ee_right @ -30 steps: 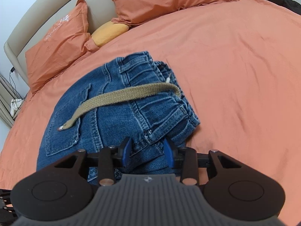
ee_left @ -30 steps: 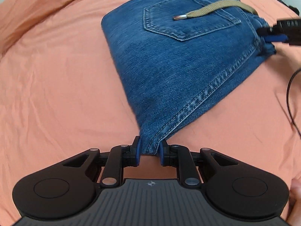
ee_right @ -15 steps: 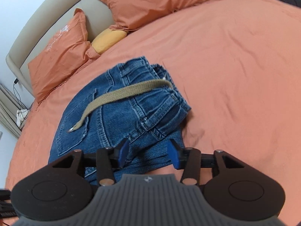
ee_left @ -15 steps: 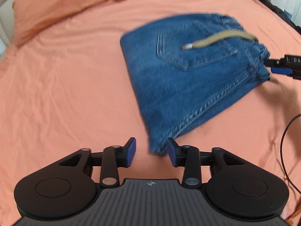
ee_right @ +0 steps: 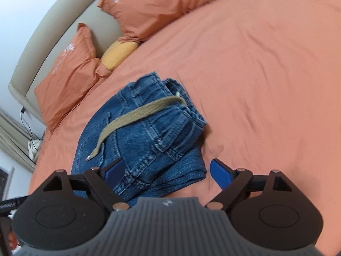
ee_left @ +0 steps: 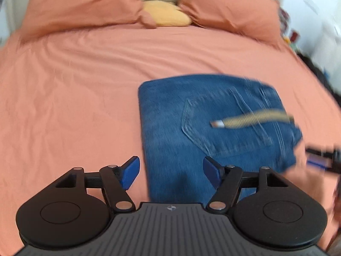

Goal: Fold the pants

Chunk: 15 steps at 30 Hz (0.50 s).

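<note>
Blue denim pants [ee_left: 204, 128] lie folded into a compact packet on the orange bed sheet [ee_left: 74, 98], back pocket up, with a tan belt strap [ee_left: 251, 120] across the top. My left gripper [ee_left: 171, 170] hovers above the packet's near corner, jaws opening wide, pads clear of the cloth. In the right wrist view the pants [ee_right: 149, 132] show their waistband end and the strap [ee_right: 136, 117]. My right gripper [ee_right: 168, 170] straddles that end, jaws opening, with denim between the pads but not pinched. The right gripper's tip [ee_left: 319, 157] shows at the left view's right edge.
Two orange pillows [ee_left: 85, 2] and a yellow cushion [ee_left: 166, 17] lie against the beige headboard [ee_right: 49, 40]. Broad orange sheet spreads left of the pants. A black cable [ee_right: 26, 119] hangs past the bed's edge near the headboard.
Both grippers let go of the denim and spread their jaws wide. The left gripper rose and pulled back, so the whole bed now shows. The right gripper drew back slightly.
</note>
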{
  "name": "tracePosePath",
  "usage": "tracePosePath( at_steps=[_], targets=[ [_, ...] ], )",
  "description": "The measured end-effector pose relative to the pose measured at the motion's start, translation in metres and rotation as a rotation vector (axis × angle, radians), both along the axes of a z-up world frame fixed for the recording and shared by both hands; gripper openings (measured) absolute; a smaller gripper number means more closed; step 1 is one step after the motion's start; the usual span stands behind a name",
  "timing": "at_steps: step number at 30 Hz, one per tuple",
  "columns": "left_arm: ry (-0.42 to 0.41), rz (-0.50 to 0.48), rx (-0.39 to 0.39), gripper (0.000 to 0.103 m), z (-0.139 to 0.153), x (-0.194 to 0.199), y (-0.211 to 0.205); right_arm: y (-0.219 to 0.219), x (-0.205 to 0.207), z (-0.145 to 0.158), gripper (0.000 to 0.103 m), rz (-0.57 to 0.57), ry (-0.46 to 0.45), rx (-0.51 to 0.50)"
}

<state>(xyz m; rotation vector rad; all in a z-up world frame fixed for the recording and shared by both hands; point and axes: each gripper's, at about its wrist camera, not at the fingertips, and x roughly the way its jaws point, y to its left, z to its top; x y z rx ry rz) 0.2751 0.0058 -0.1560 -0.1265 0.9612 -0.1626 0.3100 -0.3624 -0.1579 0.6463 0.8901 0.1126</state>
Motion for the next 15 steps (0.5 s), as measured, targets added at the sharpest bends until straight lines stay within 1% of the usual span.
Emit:
tracePosePath(
  at_steps=[3, 6, 9, 12, 14, 15],
  targets=[
    [0.028, 0.077, -0.104, 0.08, -0.015, 0.023, 0.017, -0.006, 0.008, -0.012, 0.083, -0.033, 0.032, 0.047],
    [0.057, 0.123, -0.186, 0.08, -0.033, 0.041, 0.029, -0.013, 0.016, -0.024, 0.083, -0.068, 0.057, 0.092],
    [0.077, 0.151, -0.248, 0.08, -0.05, 0.055, 0.04, -0.02, 0.025, -0.038, 0.083, -0.1, 0.077, 0.163],
    [0.101, 0.173, -0.303, 0.08, -0.067, 0.064, 0.049, -0.024, 0.035, -0.053, 0.083, -0.116, 0.079, 0.252],
    [0.118, 0.182, -0.347, 0.08, -0.08, 0.069, 0.056, -0.022, 0.042, -0.057, 0.082, -0.104, 0.072, 0.27],
    [0.12, 0.184, -0.376, 0.08, -0.085, 0.07, 0.06, -0.02, 0.045, -0.058, 0.079, -0.095, 0.065, 0.269]
  ],
)
